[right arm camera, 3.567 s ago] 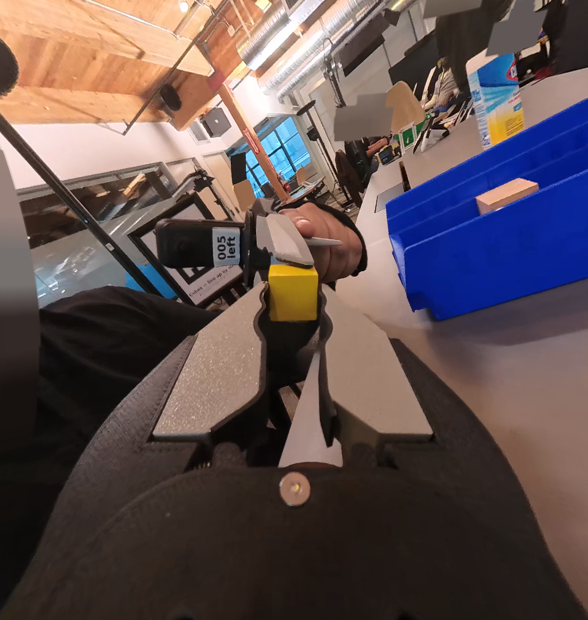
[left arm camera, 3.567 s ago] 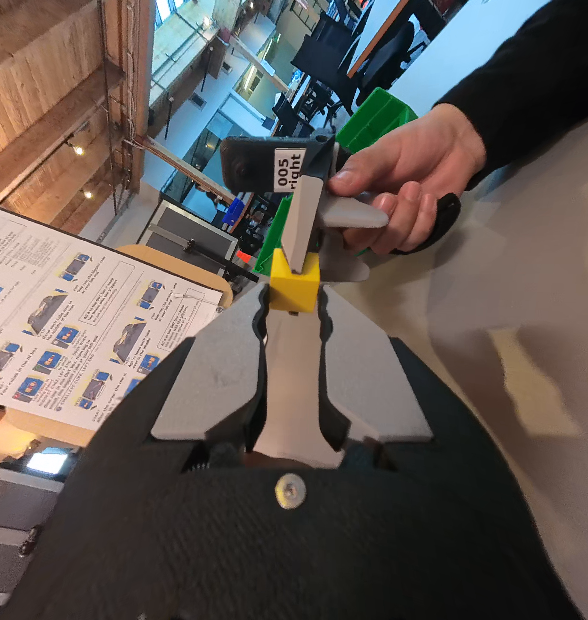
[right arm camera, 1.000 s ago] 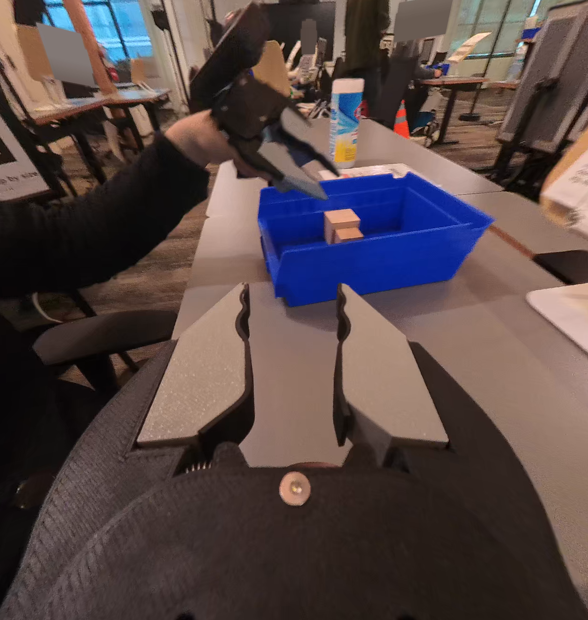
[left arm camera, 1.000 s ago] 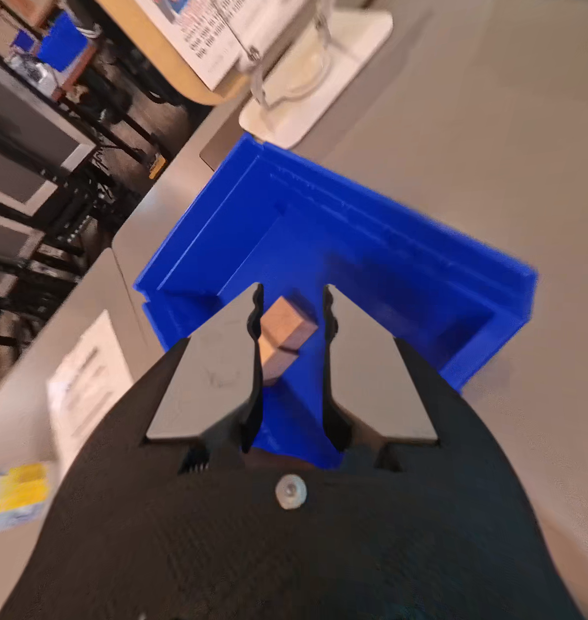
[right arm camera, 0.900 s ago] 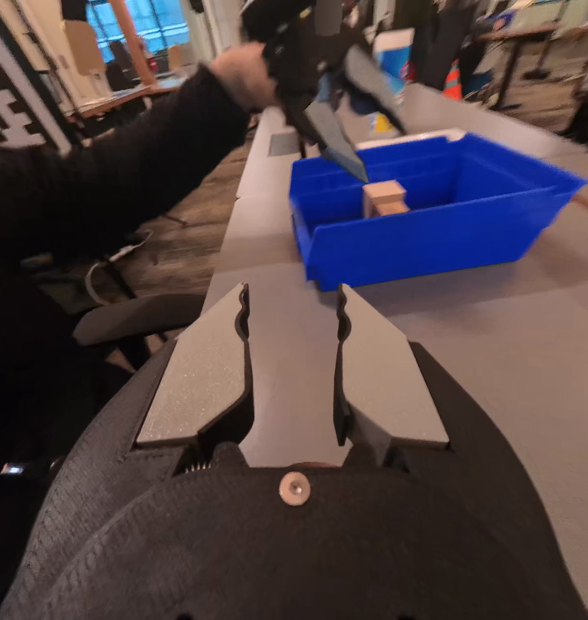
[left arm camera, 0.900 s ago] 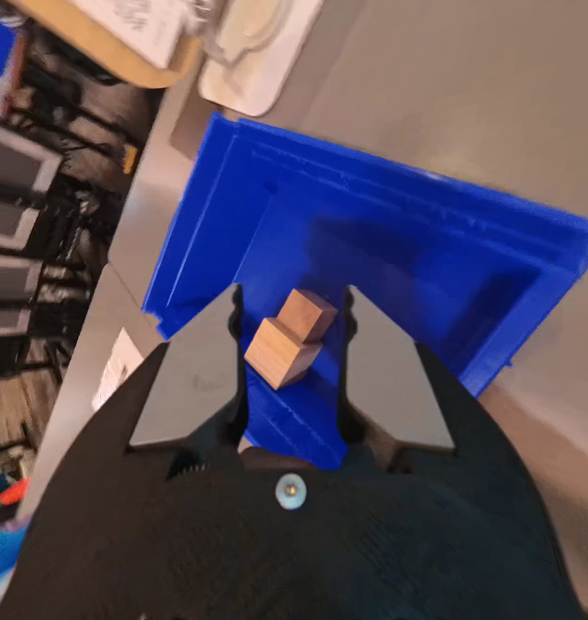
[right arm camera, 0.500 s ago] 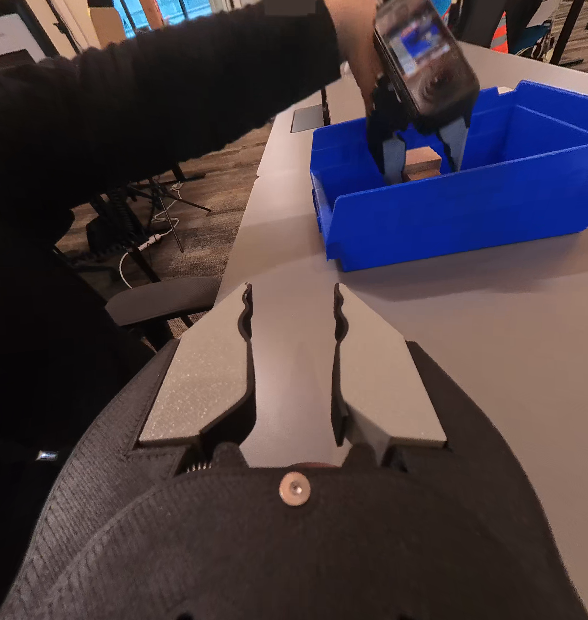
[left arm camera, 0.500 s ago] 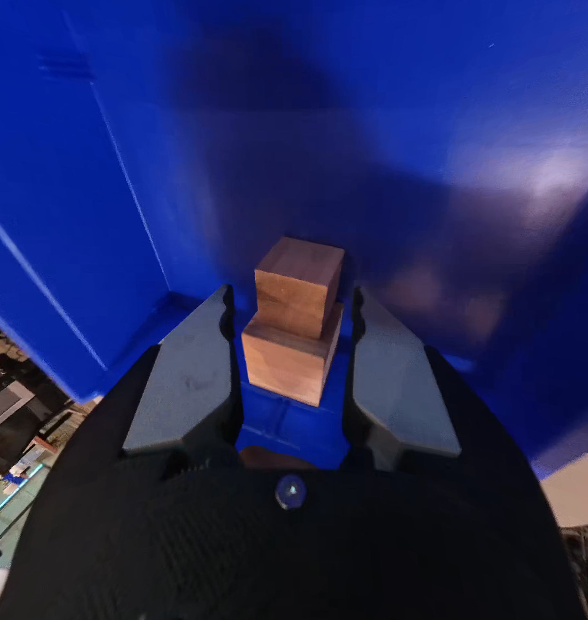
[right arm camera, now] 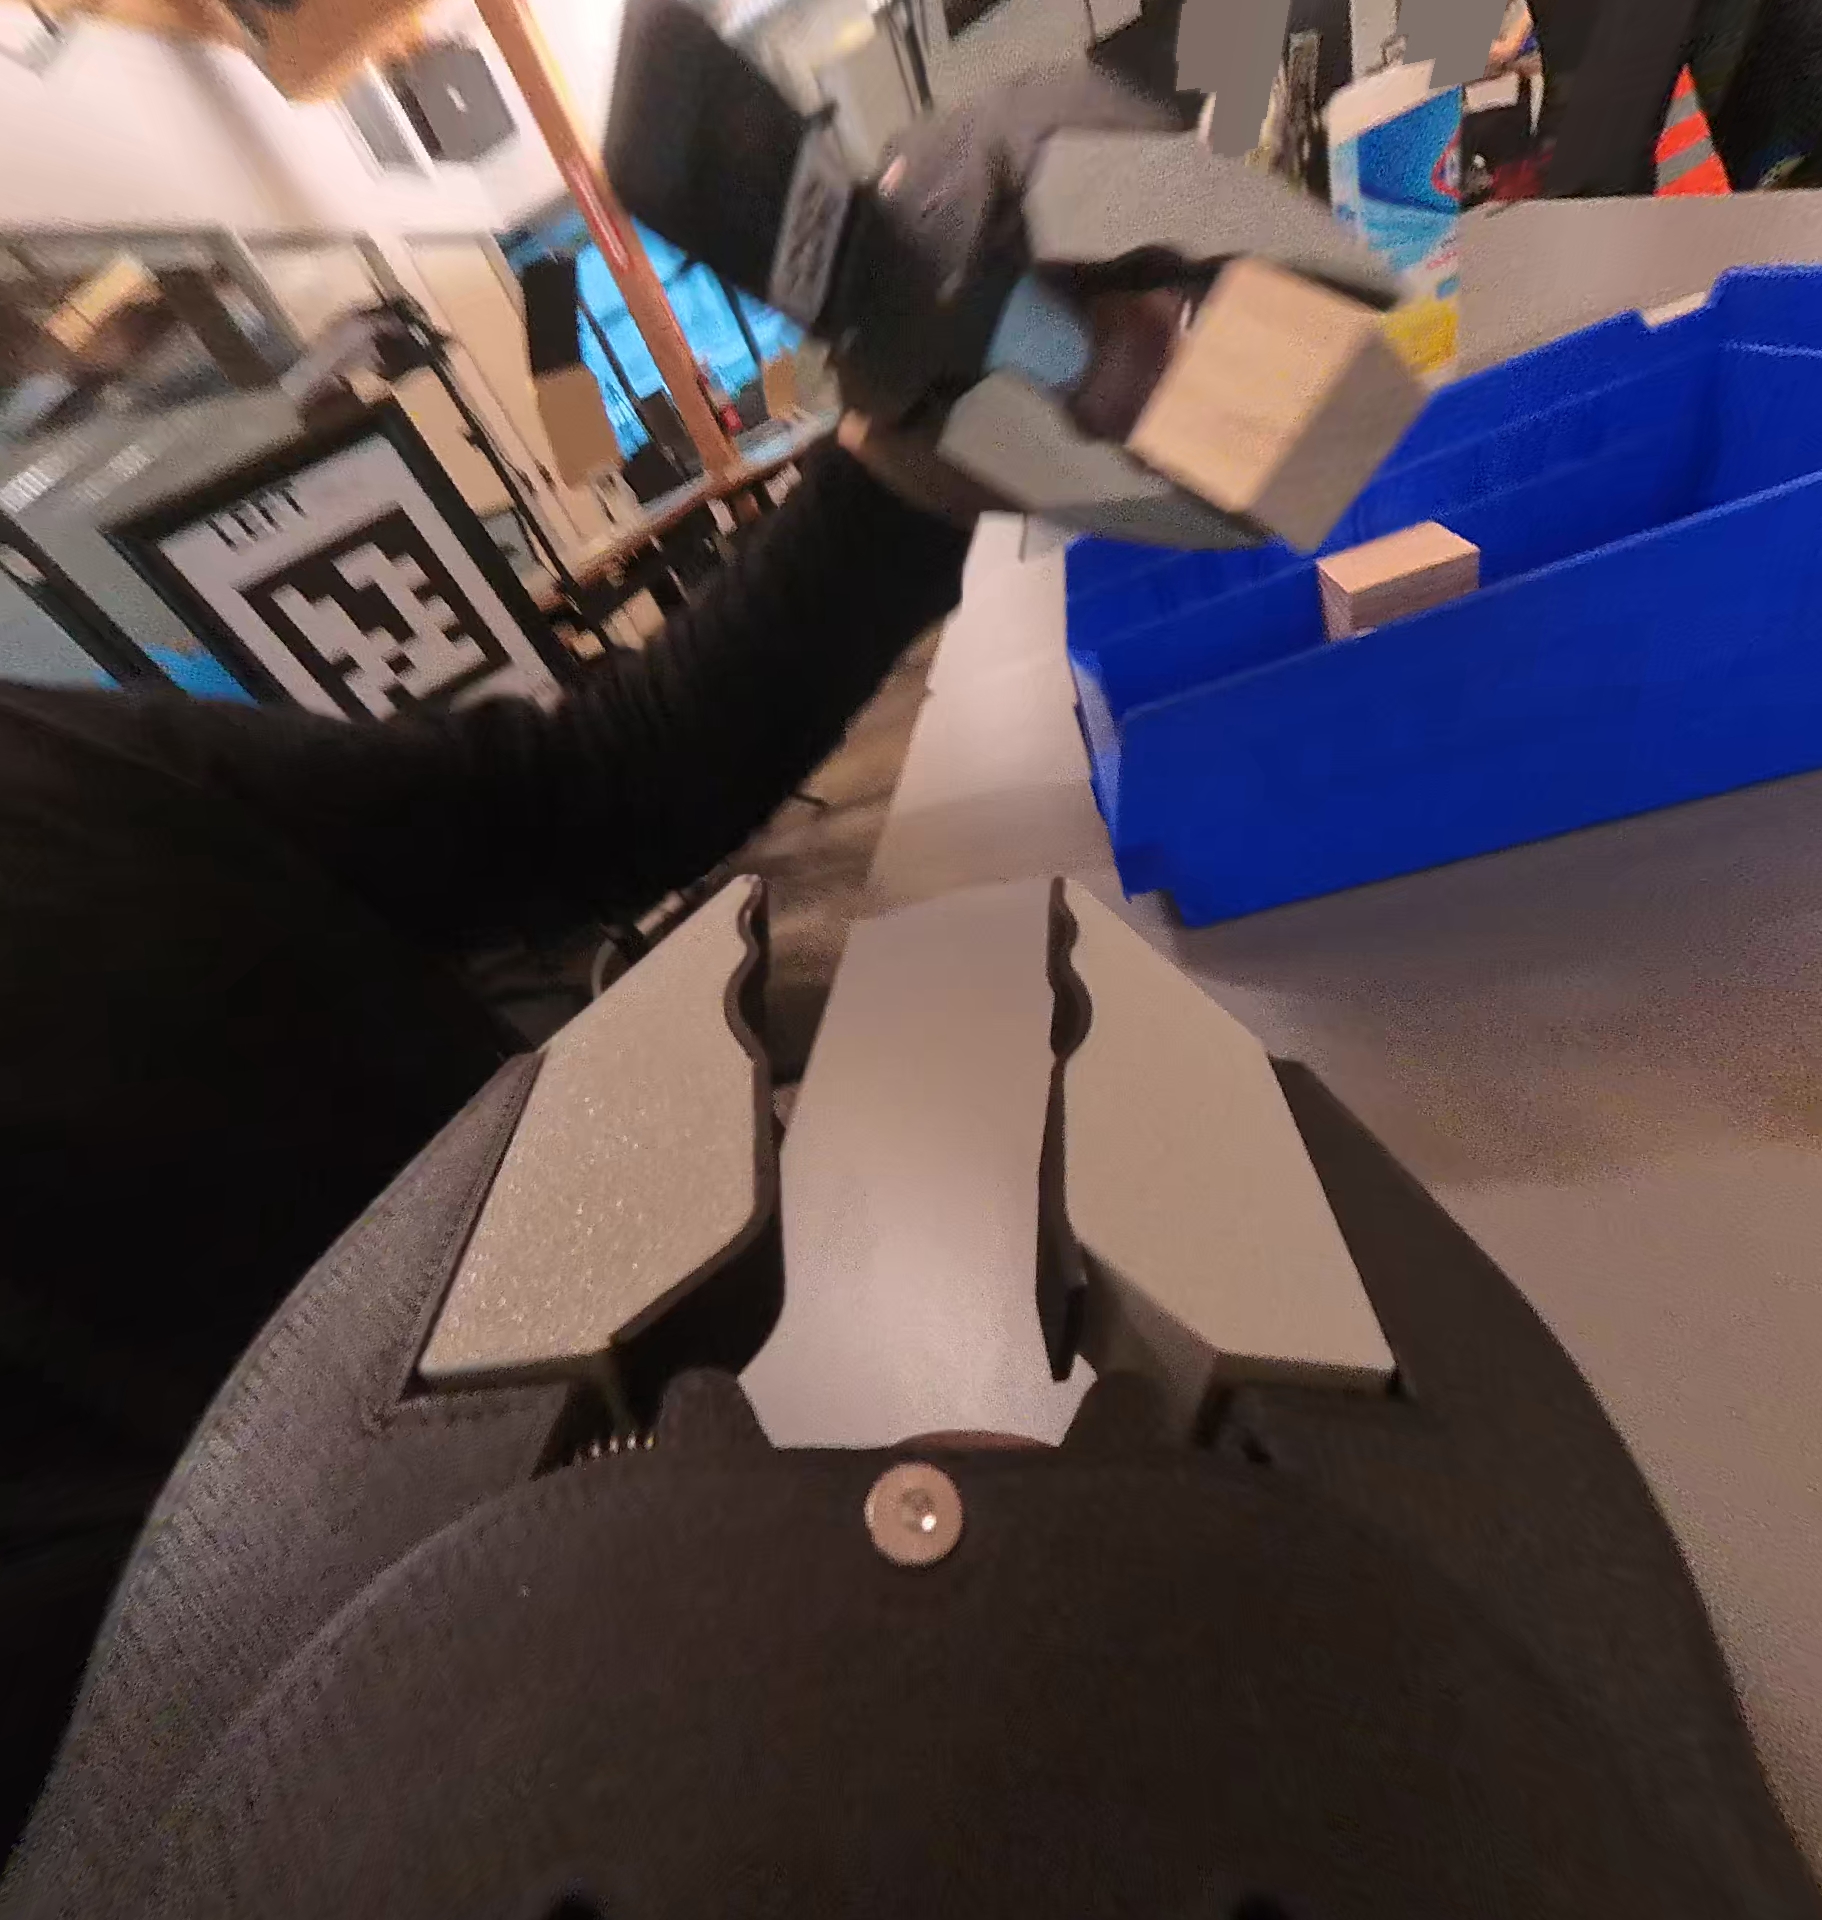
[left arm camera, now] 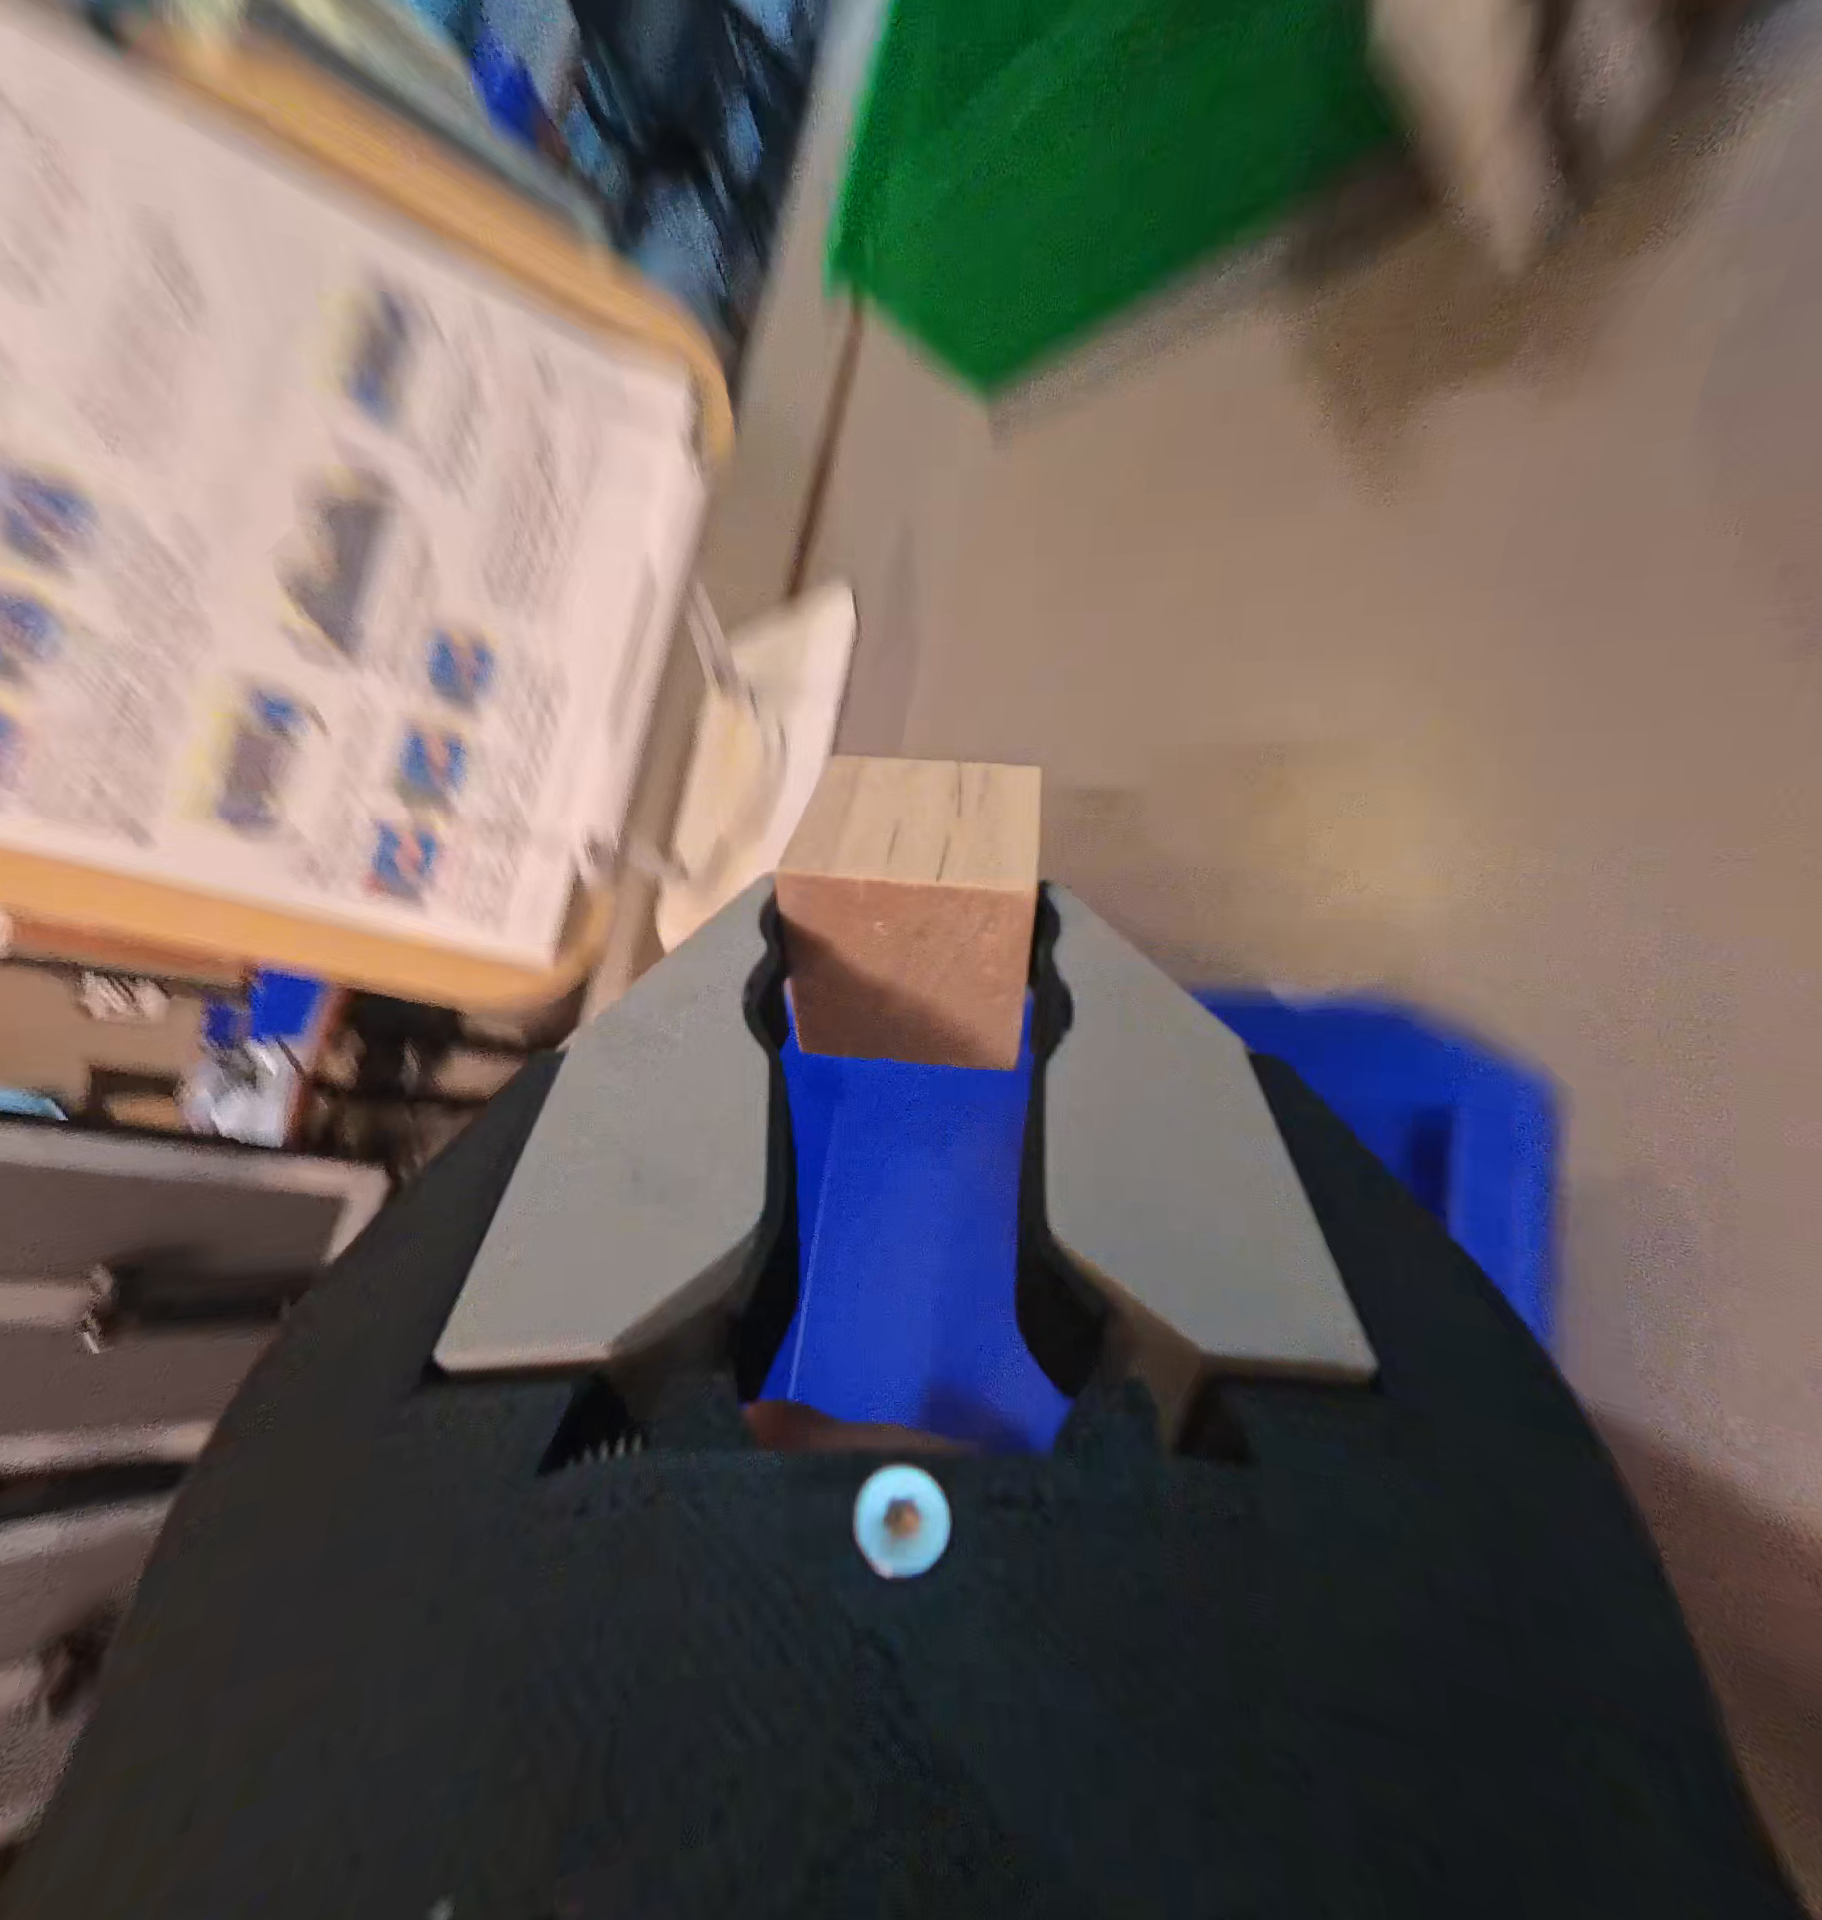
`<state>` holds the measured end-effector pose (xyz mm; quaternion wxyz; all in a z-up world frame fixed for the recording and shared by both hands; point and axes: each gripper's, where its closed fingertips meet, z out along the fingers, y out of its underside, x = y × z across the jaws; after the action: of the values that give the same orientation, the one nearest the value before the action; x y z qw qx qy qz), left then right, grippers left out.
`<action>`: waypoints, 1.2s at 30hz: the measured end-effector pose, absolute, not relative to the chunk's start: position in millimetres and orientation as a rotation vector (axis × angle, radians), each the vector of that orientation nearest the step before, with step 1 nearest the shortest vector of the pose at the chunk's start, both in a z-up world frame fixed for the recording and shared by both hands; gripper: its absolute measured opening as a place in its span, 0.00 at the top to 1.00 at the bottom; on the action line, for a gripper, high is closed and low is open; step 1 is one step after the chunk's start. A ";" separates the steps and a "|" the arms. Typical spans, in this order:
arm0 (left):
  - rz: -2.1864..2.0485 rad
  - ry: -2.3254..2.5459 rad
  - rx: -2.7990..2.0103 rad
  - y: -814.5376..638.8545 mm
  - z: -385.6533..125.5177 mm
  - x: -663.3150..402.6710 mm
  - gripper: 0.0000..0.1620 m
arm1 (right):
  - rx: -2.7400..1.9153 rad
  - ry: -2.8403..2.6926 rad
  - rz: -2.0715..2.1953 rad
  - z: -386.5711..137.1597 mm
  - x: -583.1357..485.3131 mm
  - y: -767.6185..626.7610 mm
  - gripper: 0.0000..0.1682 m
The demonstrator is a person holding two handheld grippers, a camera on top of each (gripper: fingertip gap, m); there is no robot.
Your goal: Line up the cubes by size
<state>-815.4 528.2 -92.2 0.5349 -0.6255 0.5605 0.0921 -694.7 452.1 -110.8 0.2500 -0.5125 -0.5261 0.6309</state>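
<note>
Nothing legible — the instruction sheet (left arm camera: pixel 294 499) is blurred.

Left gripper (left arm camera: pixel 907 935): matte black textured body, two flat grey fingers (left arm camera: pixel 626 1174) with wavy black-edged inner faces, one silver screw (left arm camera: pixel 900 1522) centred at the base. Right gripper (right arm camera: pixel 907 956): same build, speckled grey fingers (right arm camera: pixel 1187 1174), a round silver screw (right arm camera: pixel 912 1520), small spring coils at the finger root. The person wears a black ribbed sleeve (right arm camera: pixel 574 769).
</note>
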 end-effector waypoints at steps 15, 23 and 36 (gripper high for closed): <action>0.121 1.332 -1.108 454.2 -97.8 -672.6 0.74 | -1.346 -1.345 2.036 -95.7 -703.7 430.9 0.74; 0.259 1.330 -1.176 456.8 -102.8 -705.8 0.79 | -1.335 -1.326 1.818 -99.3 -704.4 445.2 0.74; 0.459 0.786 -1.331 484.4 -41.1 -798.7 1.00 | -1.173 -1.125 1.738 -50.6 -667.1 481.5 0.74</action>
<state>-798.7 484.4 -41.1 0.6923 -0.5956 0.3519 0.2054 -667.1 481.5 -50.6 0.3718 -0.4574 -0.4390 0.6781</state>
